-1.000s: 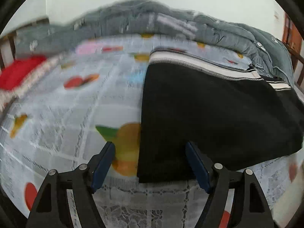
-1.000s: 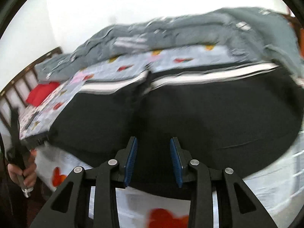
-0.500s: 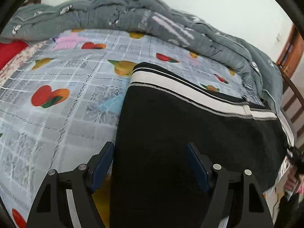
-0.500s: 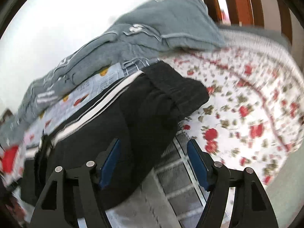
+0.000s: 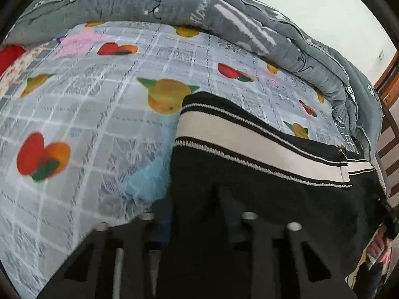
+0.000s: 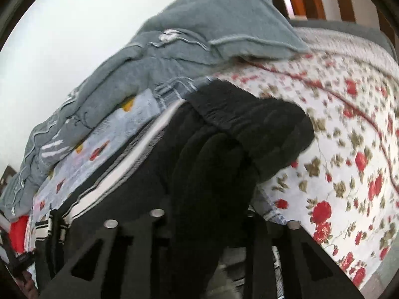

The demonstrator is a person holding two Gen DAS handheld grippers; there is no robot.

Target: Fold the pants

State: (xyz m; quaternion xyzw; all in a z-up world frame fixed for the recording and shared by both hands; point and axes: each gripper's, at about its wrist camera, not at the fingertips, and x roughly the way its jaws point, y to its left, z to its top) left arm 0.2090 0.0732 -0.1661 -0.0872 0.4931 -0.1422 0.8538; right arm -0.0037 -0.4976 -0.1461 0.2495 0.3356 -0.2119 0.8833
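Lying on bed: black pants [image 5: 261,174], white side stripe up, on fruit-print sheet [image 5: 87,129].
Left wrist view: left hand-held gripper [image 5: 197,214] jaws narrowed around pants edge; firm grip cannot be told.
Right wrist view: right hand-held gripper [image 6: 207,214] fingertips buried in bunched pants [image 6: 224,149] beside floral sheet [image 6: 349,137]; closure cannot be told.

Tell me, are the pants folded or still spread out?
Folded once, lengthwise: the pants lie as one long strip, two striped edges stacked at the side. No crosswise fold yet.

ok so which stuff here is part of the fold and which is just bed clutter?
In play:
black pants
left gripper
right gripper

Just lying about:
grey quilt
fruit-print sheet
rose-print sheet
red item
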